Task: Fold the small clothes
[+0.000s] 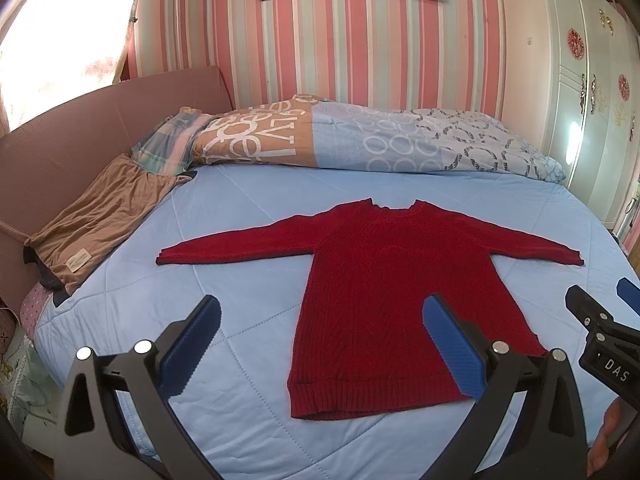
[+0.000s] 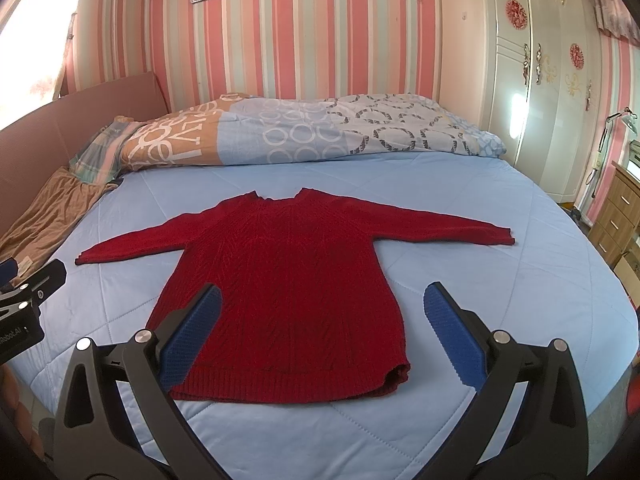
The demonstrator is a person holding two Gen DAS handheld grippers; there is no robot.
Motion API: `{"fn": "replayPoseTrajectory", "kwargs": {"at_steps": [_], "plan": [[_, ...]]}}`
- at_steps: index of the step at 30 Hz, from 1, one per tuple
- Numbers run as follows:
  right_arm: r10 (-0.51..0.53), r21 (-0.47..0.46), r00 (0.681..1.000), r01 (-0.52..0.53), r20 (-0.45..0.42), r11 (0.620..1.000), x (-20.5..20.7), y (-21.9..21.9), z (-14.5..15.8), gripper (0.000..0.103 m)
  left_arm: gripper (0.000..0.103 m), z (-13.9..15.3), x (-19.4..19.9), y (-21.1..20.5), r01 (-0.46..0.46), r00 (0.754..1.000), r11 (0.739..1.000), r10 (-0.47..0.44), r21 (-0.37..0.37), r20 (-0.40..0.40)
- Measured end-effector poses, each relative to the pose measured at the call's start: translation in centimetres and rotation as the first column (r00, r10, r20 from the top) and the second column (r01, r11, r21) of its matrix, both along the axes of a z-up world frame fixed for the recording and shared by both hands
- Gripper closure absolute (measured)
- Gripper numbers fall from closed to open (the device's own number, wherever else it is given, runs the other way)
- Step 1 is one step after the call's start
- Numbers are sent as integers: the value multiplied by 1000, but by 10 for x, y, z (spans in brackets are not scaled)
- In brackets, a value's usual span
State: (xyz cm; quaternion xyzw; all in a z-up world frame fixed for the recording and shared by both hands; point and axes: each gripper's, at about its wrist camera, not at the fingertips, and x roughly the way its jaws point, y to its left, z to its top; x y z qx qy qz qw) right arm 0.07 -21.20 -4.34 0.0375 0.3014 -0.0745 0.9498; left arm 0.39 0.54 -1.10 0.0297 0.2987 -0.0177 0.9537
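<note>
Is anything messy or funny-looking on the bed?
Mostly tidy. The red sweater lies flat with both sleeves spread, but its hem corner on the right is curled up. A brown garment sits rumpled by the headboard. Both grippers hover open, touching nothing.

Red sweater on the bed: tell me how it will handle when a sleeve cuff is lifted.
The red sweater is a ribbed knit lying flat, so it will probably flop and drape. The chunky knit looks fairly heavy, so the sleeve may stretch and drag the body across the blue quilt. It seems grippy, not slippery.
</note>
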Motion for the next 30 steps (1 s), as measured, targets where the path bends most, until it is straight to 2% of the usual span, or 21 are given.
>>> {"fn": "replayPoseTrajectory", "kwargs": {"at_steps": [20, 30], "plan": [[7, 2, 1000, -7, -10, 1000, 3, 0, -17, 3, 2, -13, 2, -2, -1, 1000, 1000, 1, 1, -7], [26, 4, 999, -26, -46, 1000, 28, 10, -31, 3, 2, -27, 21, 9, -15, 999, 1000, 15, -1, -37]]}}
